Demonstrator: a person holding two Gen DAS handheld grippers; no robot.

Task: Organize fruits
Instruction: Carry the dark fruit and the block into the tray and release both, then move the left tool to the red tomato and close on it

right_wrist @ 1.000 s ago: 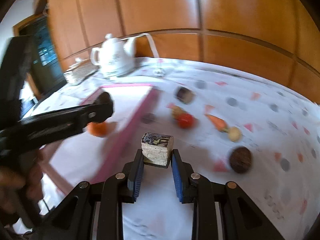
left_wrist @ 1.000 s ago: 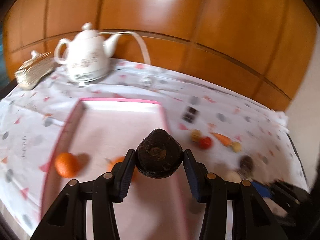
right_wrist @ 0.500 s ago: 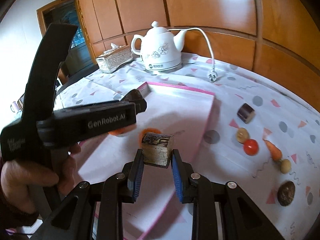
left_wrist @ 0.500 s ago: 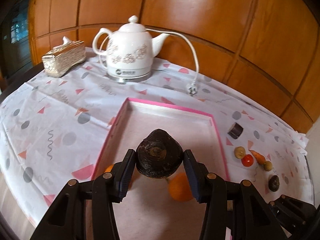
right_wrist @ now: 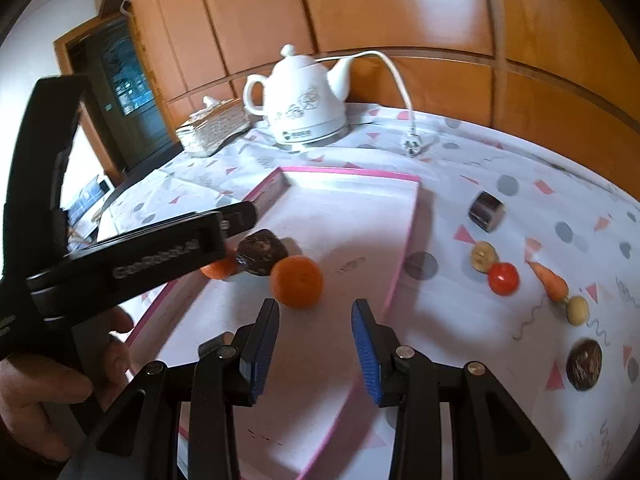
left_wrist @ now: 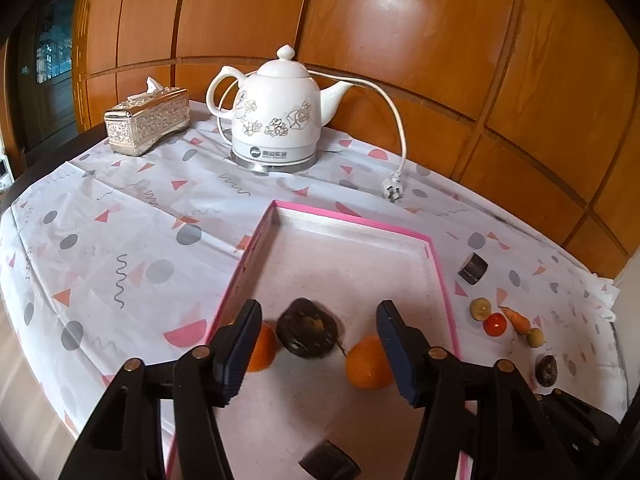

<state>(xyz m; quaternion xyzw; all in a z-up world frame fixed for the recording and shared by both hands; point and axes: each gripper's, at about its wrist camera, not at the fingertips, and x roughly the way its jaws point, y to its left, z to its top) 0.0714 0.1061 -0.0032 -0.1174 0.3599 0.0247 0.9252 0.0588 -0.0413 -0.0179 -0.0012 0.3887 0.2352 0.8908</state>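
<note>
Both drops into the pink tray point(left_wrist: 436, 264) are in progress, so we should let the jaws finish spreading and lift straight off without nudging the two oranges point(left_wrist: 368, 364). The left gripper point(left_wrist: 316, 354) is opening around nothing, with the dark round fruit point(left_wrist: 307, 334) free on the tray floor at its 12 o'clock. The right gripper point(right_wrist: 314, 344) is opening empty. Half a second ago each clamped its piece; the block it held is probably the dark chunk point(left_wrist: 330, 462) at 6 o'clock, though blur makes that unsure.
</note>
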